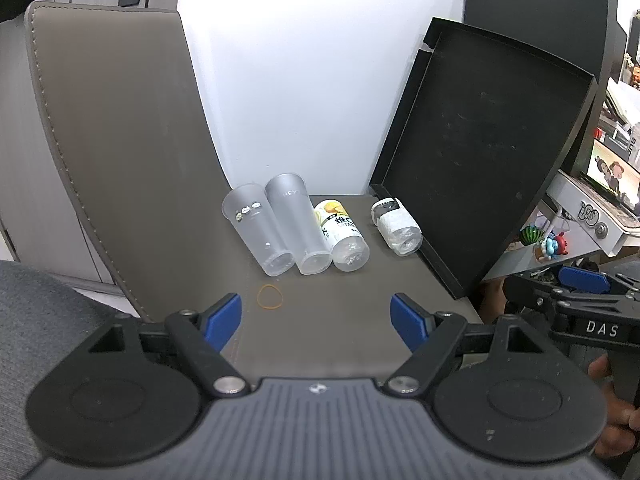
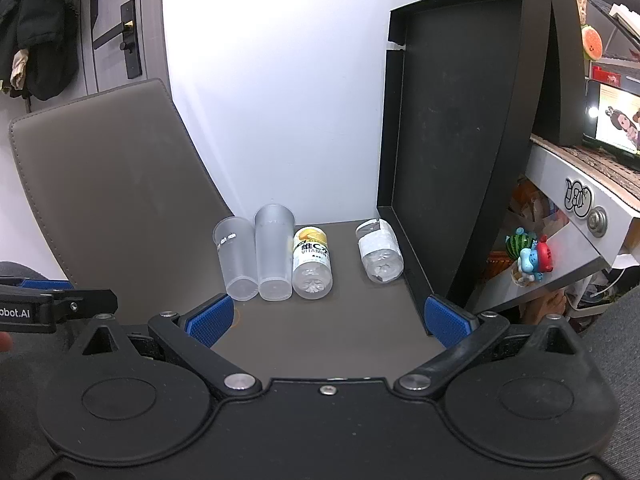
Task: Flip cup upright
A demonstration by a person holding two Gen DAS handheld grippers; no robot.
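Note:
Two frosted plastic cups lie on their sides on the brown chair seat (image 1: 340,320), bases toward me: a shorter cup (image 1: 256,232) (image 2: 236,260) on the left and a taller cup (image 1: 298,226) (image 2: 274,252) beside it, touching. My left gripper (image 1: 316,320) is open and empty, above the seat's front, short of the cups. My right gripper (image 2: 326,320) is open and empty, also in front of the cups. The right gripper's body shows at the right edge of the left wrist view (image 1: 580,316).
A yellow-labelled bottle (image 1: 342,236) (image 2: 312,264) lies against the taller cup. A clear bottle (image 1: 396,224) (image 2: 380,252) lies by a black tray (image 1: 480,152) (image 2: 452,140) leaning on the seat's right. A rubber band (image 1: 270,297) lies near front. The chair back (image 1: 120,140) rises left.

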